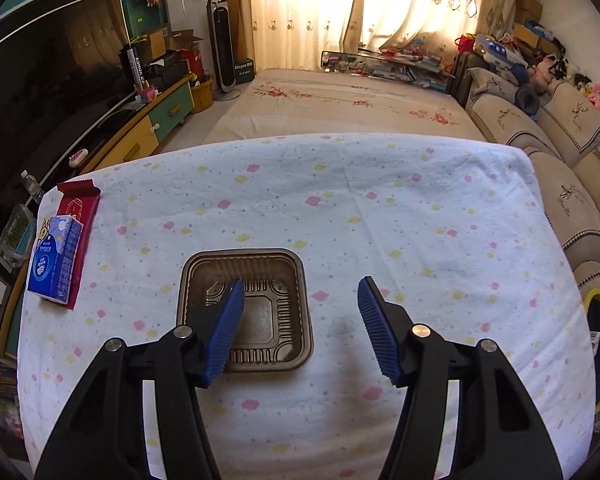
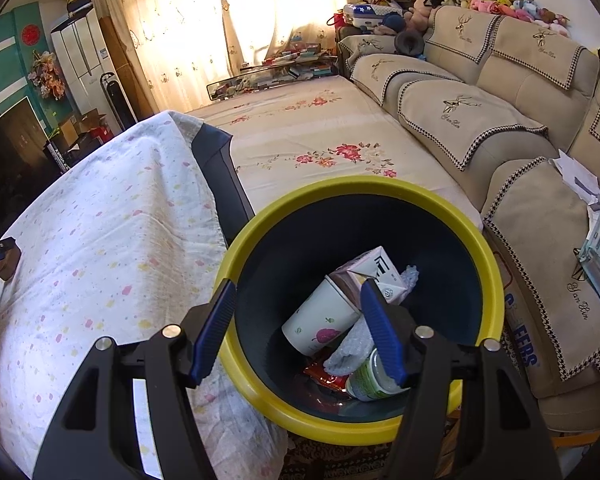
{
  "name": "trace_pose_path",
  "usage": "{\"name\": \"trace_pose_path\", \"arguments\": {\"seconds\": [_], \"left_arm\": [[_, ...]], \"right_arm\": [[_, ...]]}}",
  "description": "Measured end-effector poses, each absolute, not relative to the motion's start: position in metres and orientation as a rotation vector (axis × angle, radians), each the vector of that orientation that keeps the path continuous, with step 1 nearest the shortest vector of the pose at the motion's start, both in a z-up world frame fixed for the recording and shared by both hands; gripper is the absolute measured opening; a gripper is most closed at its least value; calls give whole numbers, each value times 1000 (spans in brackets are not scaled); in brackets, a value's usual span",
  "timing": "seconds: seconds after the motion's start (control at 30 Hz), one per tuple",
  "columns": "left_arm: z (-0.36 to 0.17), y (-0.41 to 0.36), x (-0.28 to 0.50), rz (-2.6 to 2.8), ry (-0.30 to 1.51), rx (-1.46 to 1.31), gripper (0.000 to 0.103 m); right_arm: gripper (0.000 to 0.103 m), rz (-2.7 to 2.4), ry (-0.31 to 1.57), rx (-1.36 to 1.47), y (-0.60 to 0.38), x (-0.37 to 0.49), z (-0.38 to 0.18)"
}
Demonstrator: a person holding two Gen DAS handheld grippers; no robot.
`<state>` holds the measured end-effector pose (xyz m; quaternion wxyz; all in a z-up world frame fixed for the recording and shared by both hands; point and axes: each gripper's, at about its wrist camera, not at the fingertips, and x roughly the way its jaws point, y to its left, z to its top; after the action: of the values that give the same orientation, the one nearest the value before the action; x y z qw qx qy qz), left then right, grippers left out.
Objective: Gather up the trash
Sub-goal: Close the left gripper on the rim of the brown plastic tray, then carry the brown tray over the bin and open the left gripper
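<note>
- Living room, sunlit curtains at the back; a table [image 1: 380, 208] under a white cloth dotted with pink and yellow.
- Tray [image 1: 246, 310]: brown, thin moulded plastic, square with rounded corners, ribbed inner walls, empty. It lies near the table's near edge, left of the middle.
- Left gripper [image 1: 300, 328]: jaws part open, nothing between the pads. One blue ribbed finger [image 1: 224, 332] overlaps the tray's left half; the other stands over bare cloth to the tray's right. Whether the finger touches the tray I cannot tell.
- Tissue pack [image 1: 56, 260], blue and white, on a red packet [image 1: 78, 216] at the table's left edge.
- Right gripper [image 2: 298, 330]: jaws part open, empty, above a round bin [image 2: 488, 280] with a yellow rim and dark inside, beside the table's right edge.
- Bin holds a white paper cup [image 2: 320, 322], a carton [image 2: 376, 270], a green-labelled bottle [image 2: 370, 378].
</note>
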<state>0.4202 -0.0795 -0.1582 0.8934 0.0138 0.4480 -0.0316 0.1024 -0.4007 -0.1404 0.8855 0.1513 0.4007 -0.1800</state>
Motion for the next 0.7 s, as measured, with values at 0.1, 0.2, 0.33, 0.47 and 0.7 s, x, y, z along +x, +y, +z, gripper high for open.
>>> {"name": "trace_pose_path", "arguments": {"seconds": [0.1, 0.2, 0.33, 0.47, 0.7], "left_arm": [[-166, -83, 424, -61, 953, 36, 56], [-170, -87, 425, -58, 961, 49, 51], [-178, -92, 426, -53, 976, 67, 39], [-180, -93, 424, -37, 965, 83, 21], [-167, -103, 404, -53, 919, 98, 6]], "right_arm": [[62, -365, 839, 317, -398, 105, -142], [62, -357, 841, 315, -397, 107, -142], [62, -353, 840, 314, -396, 107, -141], [62, -353, 833, 316, -397, 104, -140], [62, -352, 814, 327, -400, 95, -135]]}}
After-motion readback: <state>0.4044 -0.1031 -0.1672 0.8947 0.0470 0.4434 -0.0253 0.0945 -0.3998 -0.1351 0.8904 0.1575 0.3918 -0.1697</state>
